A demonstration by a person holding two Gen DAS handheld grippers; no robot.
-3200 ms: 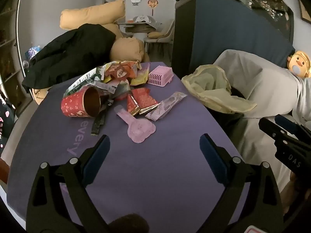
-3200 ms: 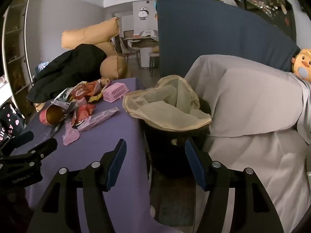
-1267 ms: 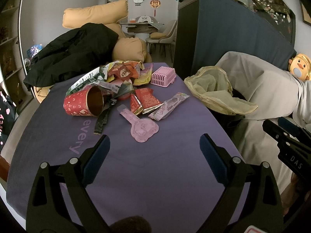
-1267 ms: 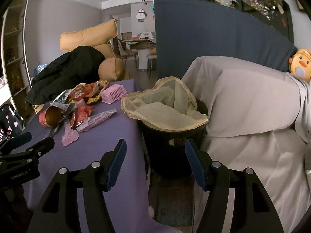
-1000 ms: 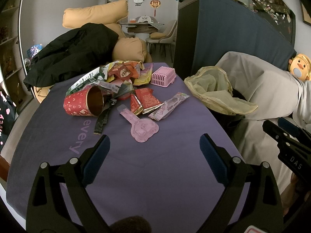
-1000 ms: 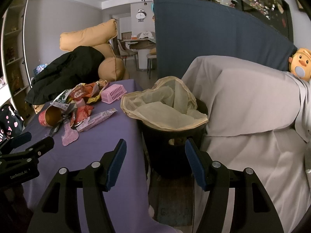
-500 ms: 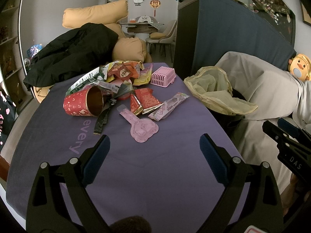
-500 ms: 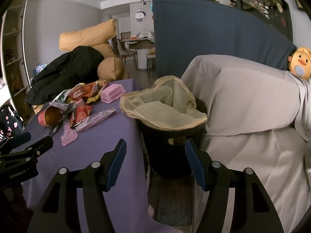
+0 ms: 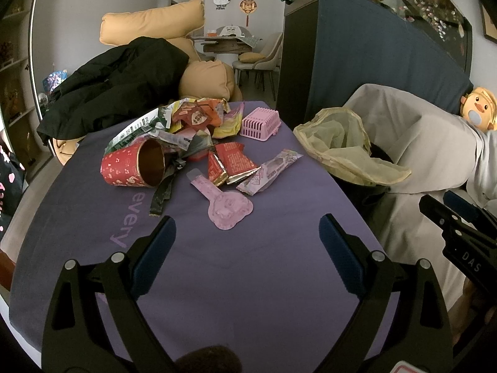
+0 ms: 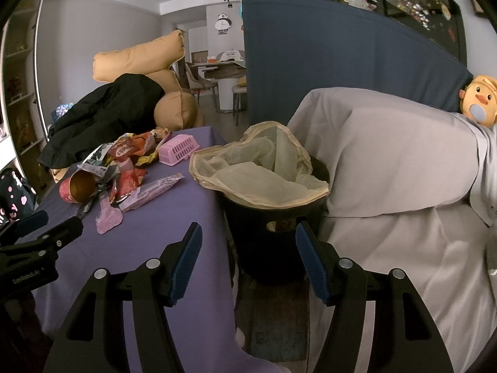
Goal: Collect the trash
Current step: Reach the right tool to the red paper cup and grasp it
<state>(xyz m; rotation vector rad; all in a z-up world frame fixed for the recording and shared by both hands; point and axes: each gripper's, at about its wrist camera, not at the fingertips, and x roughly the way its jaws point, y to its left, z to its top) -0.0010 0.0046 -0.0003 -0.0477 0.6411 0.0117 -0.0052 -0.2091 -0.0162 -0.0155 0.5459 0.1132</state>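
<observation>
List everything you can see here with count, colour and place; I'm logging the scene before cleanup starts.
Paper cup: 1, red, on its side, left of the pile.
Flat pink packet: 1, pink, nearest the left gripper.
Long wrapper: 1, pinkish-purple, right of the pile.
Red wrappers: count unclear, mid pile.
Crumpled snack bags: several, mixed colours, far side of the pile.
Small basket: 1, pink, far table edge.
Table cover: 1, purple.
Bin: 1, black, beige liner, beside the table.
Black coat: 1, on tan cushions.
Duck toy: 1, yellow, far right.
Left gripper: open, empty.
Right gripper: open, empty.
</observation>
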